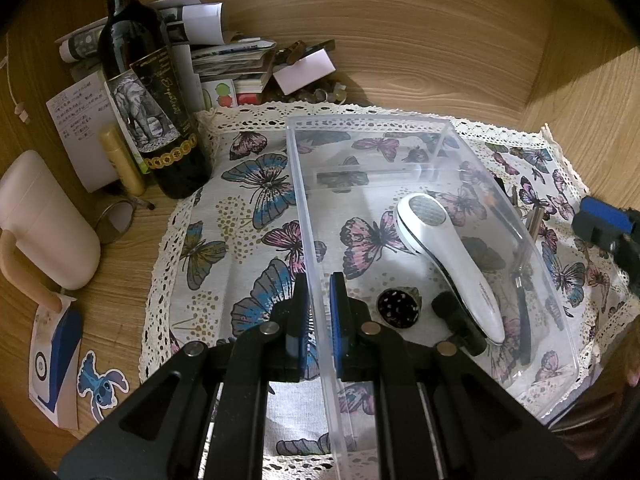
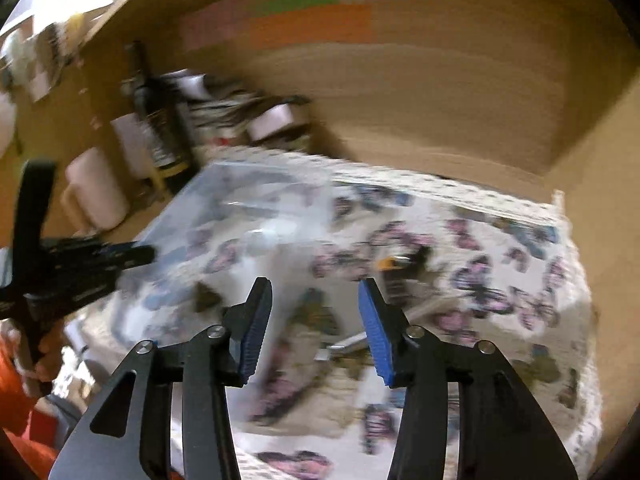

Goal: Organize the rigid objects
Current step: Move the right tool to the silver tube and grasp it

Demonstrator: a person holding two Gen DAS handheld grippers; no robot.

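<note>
Two grippers working: left gripper point(image 1: 319, 312) clamps the clear box point(image 1: 496, 184) wall, right gripper point(image 2: 316, 328) gapes empty beside it, box might tip

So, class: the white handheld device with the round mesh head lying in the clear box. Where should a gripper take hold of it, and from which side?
Grip the white handheld device at its narrow handle, probably just behind the wide round head, coming from above through the open top of the clear box. It lies flat on the box floor and the walls block a sideways approach. The open right gripper is free; the left gripper clamps the box wall.
</note>
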